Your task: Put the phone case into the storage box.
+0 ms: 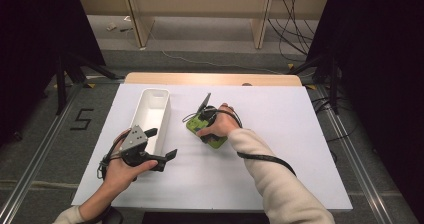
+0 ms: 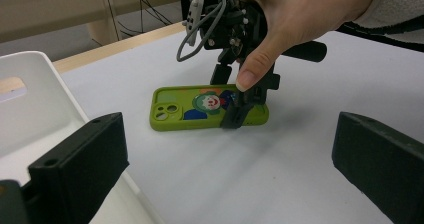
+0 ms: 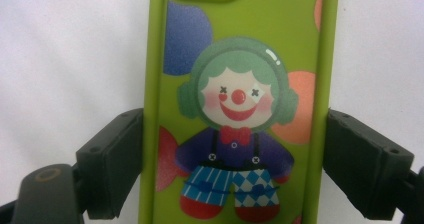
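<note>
A recording lab: white-topped table (image 1: 280, 149) amid dark screens (image 1: 380, 59), floor rails (image 1: 35, 154), loose cables (image 1: 295, 24).

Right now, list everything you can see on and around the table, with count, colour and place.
phone case: one, green with a clown picture, lying flat mid-table, between the right hand-held gripper's jaws.
bin: one, white, oblong, left of the phone case.
table: one, white top with a wooden far edge.
shelving: pale wood, beyond the table.
cables: several, dark, on the floor far right.
left hand-held gripper: black, jaws open, beside the bin.
right hand-held gripper: black, jaws against the case's long sides.
</note>
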Motion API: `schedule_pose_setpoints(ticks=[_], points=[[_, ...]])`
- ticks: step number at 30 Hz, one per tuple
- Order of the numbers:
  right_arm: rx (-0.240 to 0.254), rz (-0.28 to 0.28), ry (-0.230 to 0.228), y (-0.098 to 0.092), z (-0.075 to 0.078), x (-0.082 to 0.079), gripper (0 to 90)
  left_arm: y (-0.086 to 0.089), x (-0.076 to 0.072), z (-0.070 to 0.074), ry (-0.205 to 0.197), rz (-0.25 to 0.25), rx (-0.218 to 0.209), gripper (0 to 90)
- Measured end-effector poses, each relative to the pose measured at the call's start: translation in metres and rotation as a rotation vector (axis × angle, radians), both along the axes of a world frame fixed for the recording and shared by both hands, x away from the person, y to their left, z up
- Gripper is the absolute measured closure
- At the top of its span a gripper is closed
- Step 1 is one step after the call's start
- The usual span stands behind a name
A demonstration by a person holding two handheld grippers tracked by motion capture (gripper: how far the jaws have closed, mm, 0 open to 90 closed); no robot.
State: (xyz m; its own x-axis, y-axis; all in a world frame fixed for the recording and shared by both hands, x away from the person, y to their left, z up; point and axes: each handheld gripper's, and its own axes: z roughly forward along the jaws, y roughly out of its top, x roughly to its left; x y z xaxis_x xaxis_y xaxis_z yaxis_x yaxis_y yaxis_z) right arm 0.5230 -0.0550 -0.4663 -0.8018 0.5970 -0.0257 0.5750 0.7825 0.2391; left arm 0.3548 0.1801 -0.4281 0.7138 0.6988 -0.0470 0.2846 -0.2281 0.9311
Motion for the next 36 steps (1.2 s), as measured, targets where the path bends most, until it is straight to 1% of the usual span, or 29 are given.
schedule_pose_setpoints(ticks=[4,5,6,9,13,16,19,20,23,26,31,36], points=[[0.007,-0.004,0.004,-0.001,0.000,0.000,16.6,0.000,0.000,0.000,0.000,0.001,-0.001,0.7],[0.008,0.003,0.000,-0.002,0.000,0.001,16.6,0.000,0.000,0.000,0.000,0.001,-0.001,0.7],[0.015,-0.009,0.000,-0.002,0.001,0.001,16.6,0.000,0.000,0.000,0.000,0.001,-0.002,0.7],[0.030,-0.012,-0.006,-0.004,0.005,0.001,16.6,0.000,0.000,0.000,0.001,0.002,-0.003,0.8],[0.061,-0.003,-0.006,-0.010,0.011,0.000,16.6,0.000,0.000,0.000,0.001,0.001,-0.002,0.8],[0.081,0.003,-0.025,-0.014,0.016,-0.002,16.6,0.000,0.000,0.000,0.000,0.003,-0.002,0.9],[0.115,-0.001,-0.034,-0.019,0.021,-0.004,16.6,0.000,0.000,0.000,0.001,0.003,-0.003,0.9],[0.121,-0.005,-0.033,-0.020,0.023,-0.005,16.7,0.000,0.000,0.000,0.000,0.003,-0.002,1.0],[0.140,-0.009,-0.054,-0.026,0.027,-0.007,16.7,0.000,0.000,0.000,0.001,0.003,-0.002,0.9],[0.161,-0.004,-0.065,-0.033,0.031,-0.011,16.7,0.000,0.000,0.000,0.001,0.004,-0.002,1.0],[0.179,0.005,-0.071,-0.041,0.034,-0.015,16.7,0.000,0.000,-0.001,0.002,0.005,-0.003,1.0],[0.220,0.004,-0.092,-0.052,0.037,-0.022,16.6,0.000,0.000,-0.001,0.003,0.005,-0.001,1.1]])
